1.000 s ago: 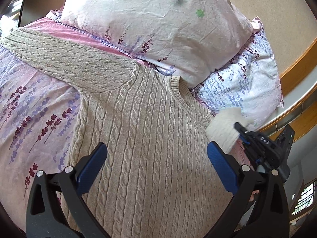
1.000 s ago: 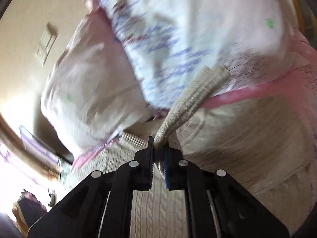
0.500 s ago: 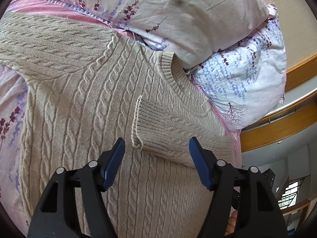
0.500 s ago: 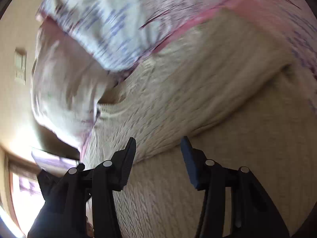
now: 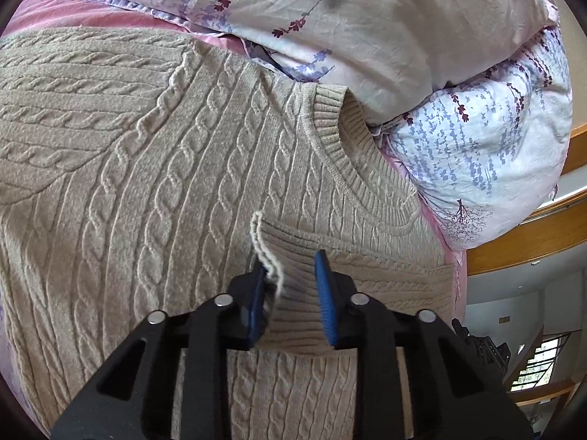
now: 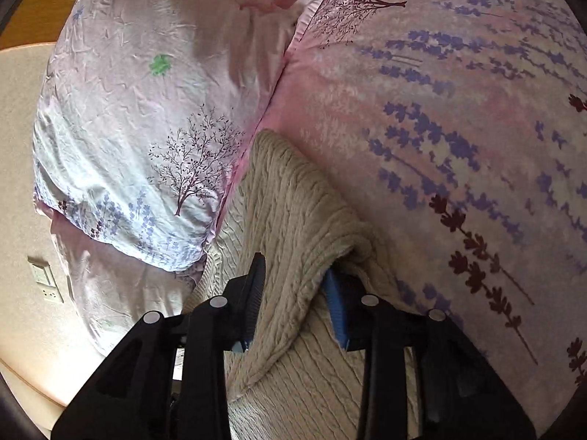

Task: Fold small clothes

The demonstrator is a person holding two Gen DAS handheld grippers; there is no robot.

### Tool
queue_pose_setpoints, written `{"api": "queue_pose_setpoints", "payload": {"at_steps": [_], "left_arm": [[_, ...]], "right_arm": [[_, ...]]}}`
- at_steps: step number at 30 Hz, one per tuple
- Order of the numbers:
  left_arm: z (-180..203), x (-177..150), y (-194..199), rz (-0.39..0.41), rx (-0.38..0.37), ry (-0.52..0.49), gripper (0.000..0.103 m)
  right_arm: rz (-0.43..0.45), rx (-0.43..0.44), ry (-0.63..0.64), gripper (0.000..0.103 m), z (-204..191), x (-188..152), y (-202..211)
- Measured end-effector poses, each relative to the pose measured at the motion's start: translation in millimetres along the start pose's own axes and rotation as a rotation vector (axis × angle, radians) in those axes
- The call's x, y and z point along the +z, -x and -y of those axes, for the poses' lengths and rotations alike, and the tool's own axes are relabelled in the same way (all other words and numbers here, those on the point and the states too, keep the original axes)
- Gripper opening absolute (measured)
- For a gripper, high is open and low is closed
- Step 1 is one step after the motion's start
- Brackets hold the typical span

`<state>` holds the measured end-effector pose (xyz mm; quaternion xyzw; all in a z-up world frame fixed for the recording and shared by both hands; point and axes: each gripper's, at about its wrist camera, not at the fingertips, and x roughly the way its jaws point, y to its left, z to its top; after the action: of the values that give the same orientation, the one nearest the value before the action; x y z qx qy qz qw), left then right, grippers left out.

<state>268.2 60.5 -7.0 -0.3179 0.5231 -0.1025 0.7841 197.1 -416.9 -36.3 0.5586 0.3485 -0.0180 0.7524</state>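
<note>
Though spread flat over the bed, collar hard up against the pillows, liable to rumple all the same: sweater, cable front uppermost, one sleeve folded across the chest just below the neckline.

Risks, as judged from here:
- Could drag the whole body askew if pulled before both grips are firm, being heavy, stretchy knit on a soft bedspread.
- Could catch the pillows, lying so close, and spoil the fold line.
- Might pinch the chest layer along with the sleeve, lifting two layers instead of one.
- Might slip off the cuff, gripped only near its wavy edge.

Left gripper: narrow and closing, cuff bunched between the blue pads. Right gripper: narrow too, closing on a raised ridge of knit at the sweater's outer edge beside the bedspread.

Hard to make out:
- Hem and lower body cut off by both views.
- Far sleeve only partly in view, its end out of frame.
- Impossible to tell how many layers sit inside the right-hand pinch, or what lies under that ridge.
- No hands visible.
</note>
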Motion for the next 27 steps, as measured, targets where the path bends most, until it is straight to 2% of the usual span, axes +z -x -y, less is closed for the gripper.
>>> {"api": "queue_pose_setpoints", "payload": {"at_steps": [1,2,6,9,11,13,17,21,22,23,24,25,27], "left_arm": [[0,3,-4,-0.012,-0.003,0.0,0.008],[2,6,-5,-0.015,0.01,-0.013,0.008],[31,28,11,0.052,-0.004,-0.151,0.007],[48,49,24,0.122,0.024,-0.24,0.007],[48,59,20,0.122,0.072,-0.274,0.007],[40,63,10,0.082,0.12,-0.276,0.007],[26,51,-11,0.02,0.216,-0.292,0.007],[24,39,-9,0.049,0.254,-0.302,0.015],[23,38,-6,0.047,0.252,-0.297,0.018],[21,38,-2,0.037,0.239,-0.278,0.02],[16,39,5,0.022,0.191,-0.232,0.03],[8,42,13,0.008,0.096,-0.164,0.039],[-15,46,33,-0.006,-0.121,-0.008,0.045]], "right_arm": [[0.003,-0.005,0.003,0.013,0,0,-1],[0.007,-0.004,0.007,0.011,-1,0,-1],[0.055,0.05,0.059,0.009,-14,-4,16],[0.062,0.065,0.076,0.009,-20,-12,19],[0.042,0.011,0.106,0.009,-19,-22,11],[0.025,-0.036,0.11,0.008,-15,-29,4],[0.045,-0.13,0.148,0.008,-16,-35,-1],[0.047,-0.205,0.229,0.01,-24,-35,-1],[0.051,-0.225,0.252,0.013,-28,-37,1],[0.057,-0.251,0.274,0.022,-32,-39,4],[0.067,-0.269,0.3,0.026,-38,-42,8],[0.086,-0.272,0.337,0.029,-44,-46,14],[0.131,-0.271,0.434,0.03,-58,-55,23]]}}
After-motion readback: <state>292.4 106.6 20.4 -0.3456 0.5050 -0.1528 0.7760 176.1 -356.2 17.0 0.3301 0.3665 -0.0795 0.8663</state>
